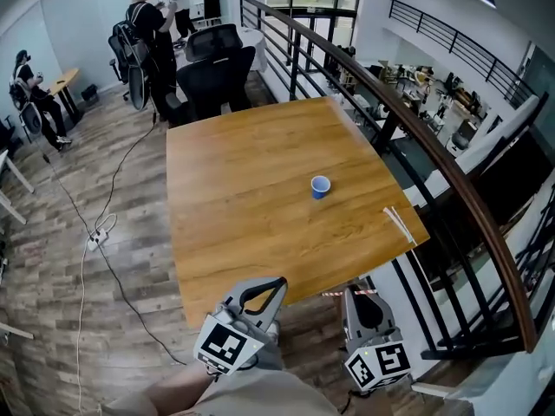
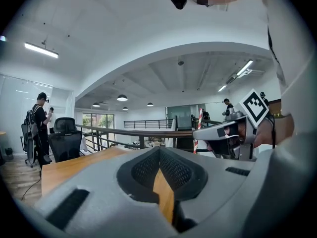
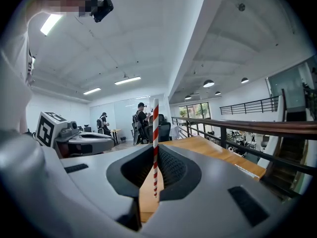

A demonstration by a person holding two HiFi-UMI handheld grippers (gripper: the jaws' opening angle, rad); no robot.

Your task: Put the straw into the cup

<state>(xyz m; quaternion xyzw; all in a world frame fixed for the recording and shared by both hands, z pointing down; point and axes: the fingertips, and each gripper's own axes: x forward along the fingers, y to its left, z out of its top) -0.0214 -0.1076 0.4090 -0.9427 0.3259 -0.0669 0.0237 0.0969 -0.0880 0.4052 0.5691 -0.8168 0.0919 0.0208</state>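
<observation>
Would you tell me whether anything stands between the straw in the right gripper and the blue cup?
Nothing visible does. The right gripper holds the straw off the near edge of the table; only bare wood lies before the cup. The white strips lie aside, near the right edge.

Wooden table (image 1: 251,198) with blue cup (image 1: 321,186), thin white sticks (image 1: 399,224)

Both sets held low, side by side, pointing forward. The left tongs (image 1: 273,284) are pinched together, nothing in them. The right tongs (image 1: 364,295) are clamped on a red-and-white straw (image 3: 155,133) that stands upright between the jaws.
</observation>
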